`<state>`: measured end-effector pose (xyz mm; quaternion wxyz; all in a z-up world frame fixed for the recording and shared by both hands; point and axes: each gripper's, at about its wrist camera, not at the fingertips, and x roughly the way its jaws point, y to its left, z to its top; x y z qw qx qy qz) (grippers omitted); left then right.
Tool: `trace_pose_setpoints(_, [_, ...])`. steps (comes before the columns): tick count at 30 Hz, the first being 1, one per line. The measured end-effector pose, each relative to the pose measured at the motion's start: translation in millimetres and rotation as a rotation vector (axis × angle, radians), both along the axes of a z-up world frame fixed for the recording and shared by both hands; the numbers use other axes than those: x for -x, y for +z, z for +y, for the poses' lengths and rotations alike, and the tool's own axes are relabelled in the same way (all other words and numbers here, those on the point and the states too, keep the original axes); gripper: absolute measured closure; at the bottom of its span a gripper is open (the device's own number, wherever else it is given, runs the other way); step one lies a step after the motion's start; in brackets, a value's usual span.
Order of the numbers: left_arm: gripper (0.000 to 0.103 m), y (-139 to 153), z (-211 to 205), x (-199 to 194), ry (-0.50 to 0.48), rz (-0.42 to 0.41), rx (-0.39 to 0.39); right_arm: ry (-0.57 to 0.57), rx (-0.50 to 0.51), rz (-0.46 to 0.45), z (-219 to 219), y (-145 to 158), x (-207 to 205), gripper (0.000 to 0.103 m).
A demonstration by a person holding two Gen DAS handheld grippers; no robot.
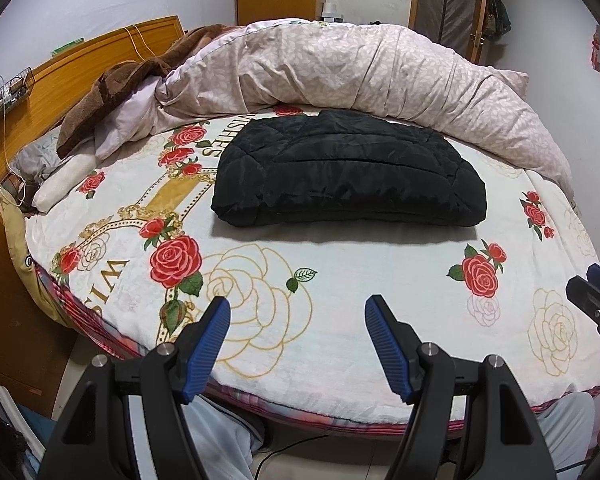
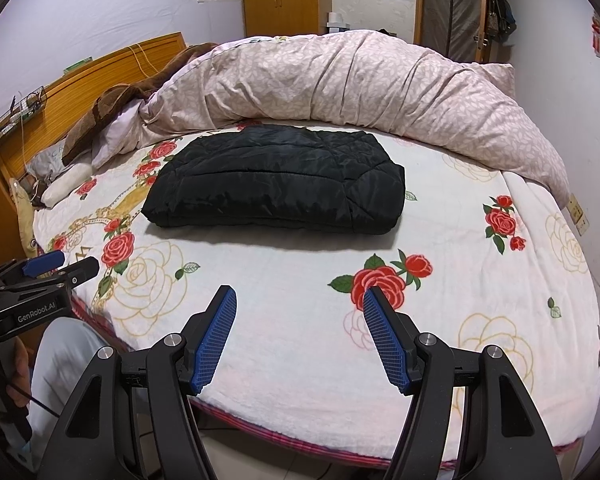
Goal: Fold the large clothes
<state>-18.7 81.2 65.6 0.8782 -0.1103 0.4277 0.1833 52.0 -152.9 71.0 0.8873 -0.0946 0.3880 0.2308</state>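
A folded black quilted puffer jacket (image 1: 348, 172) lies flat on a bed covered by a white fleece blanket printed with red and gold roses (image 1: 340, 280). It sits well ahead of both sets of jaws, touched by neither. The left gripper (image 1: 298, 308) hovers over the near edge of the bed, its blue-padded jaws spread wide with only blanket showing between them. The right gripper (image 2: 299, 300) hovers likewise, jaws wide apart and holding nothing. Beyond the jacket, a rumpled pale pink leaf-patterned duvet (image 1: 360, 68) is heaped along the far side. Ahead and to the left of the jaws, a black wire basket (image 2: 16, 116) sits on the wooden headboard (image 2: 100, 76); its contents are too small to make out.
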Motion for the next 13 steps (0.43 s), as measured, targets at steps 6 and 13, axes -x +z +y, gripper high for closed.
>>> trace_pose_setpoints(6, [0.031,0.0,-0.9,-0.6,0.012,-0.001,0.003,-0.002,0.001,0.003,-0.5,-0.9,1.5,0.037])
trace_pose_setpoints(13, [0.031,-3.7,1.5,-2.1,0.017,0.002,0.018,0.0,0.001,0.005,-2.3,-3.1,1.4,0.037])
